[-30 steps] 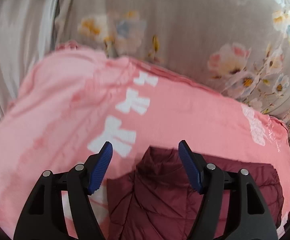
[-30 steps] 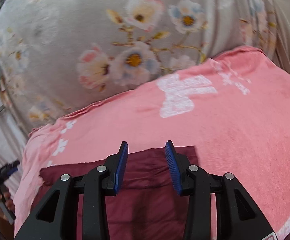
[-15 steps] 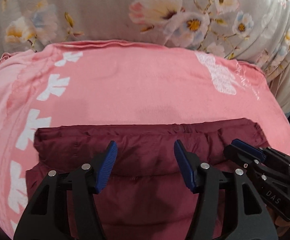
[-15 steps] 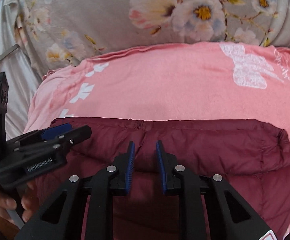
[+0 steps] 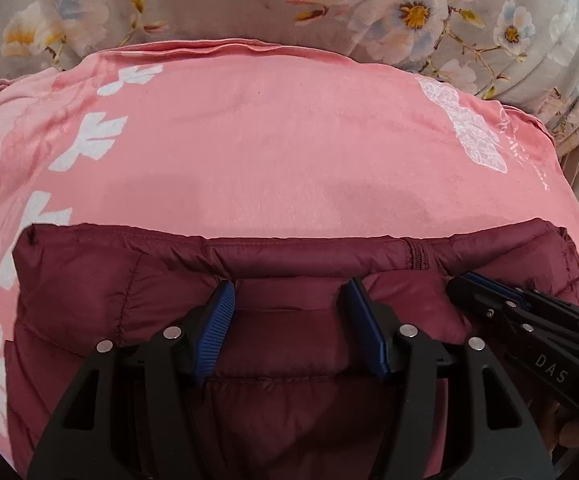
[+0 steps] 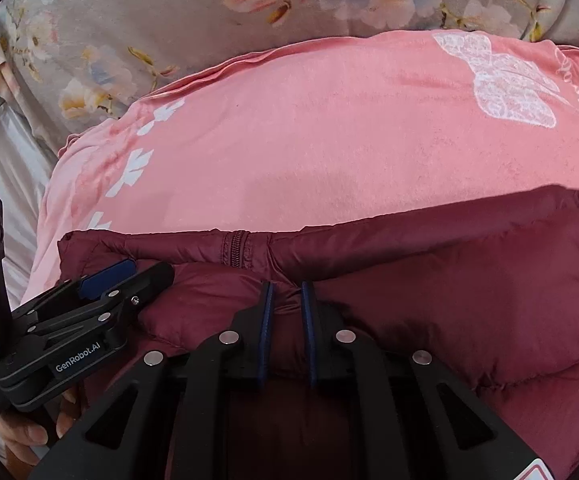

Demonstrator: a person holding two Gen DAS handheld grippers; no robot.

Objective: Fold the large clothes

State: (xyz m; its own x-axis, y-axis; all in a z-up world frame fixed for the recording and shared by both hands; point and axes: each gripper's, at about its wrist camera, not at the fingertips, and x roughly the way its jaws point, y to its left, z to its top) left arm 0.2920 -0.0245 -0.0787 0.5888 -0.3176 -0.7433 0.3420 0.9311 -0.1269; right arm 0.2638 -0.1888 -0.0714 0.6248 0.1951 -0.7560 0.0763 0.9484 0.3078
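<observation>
A dark red quilted puffer jacket (image 5: 89, 280) lies on a pink blanket (image 5: 269, 140), its long folded edge facing away from me; it also shows in the right wrist view (image 6: 469, 280). My left gripper (image 5: 289, 292) is open, its blue pads resting on the jacket just behind that edge. My right gripper (image 6: 287, 292) is shut on a pinch of the jacket fabric near the zipper (image 6: 235, 246). Each gripper shows in the other's view, the right one (image 5: 529, 320) to the right and the left one (image 6: 89, 304) to the left.
The pink blanket (image 6: 329, 140) with white prints covers a bed. Behind it lies a grey floral quilt (image 5: 249, 0), also in the right wrist view (image 6: 169, 8). White fabric (image 6: 5, 152) is at the far left.
Both grippers have moved in lower over the jacket's folded edge. The right gripper's jaws have closed from wide apart onto the fabric. The left gripper has stayed open.
</observation>
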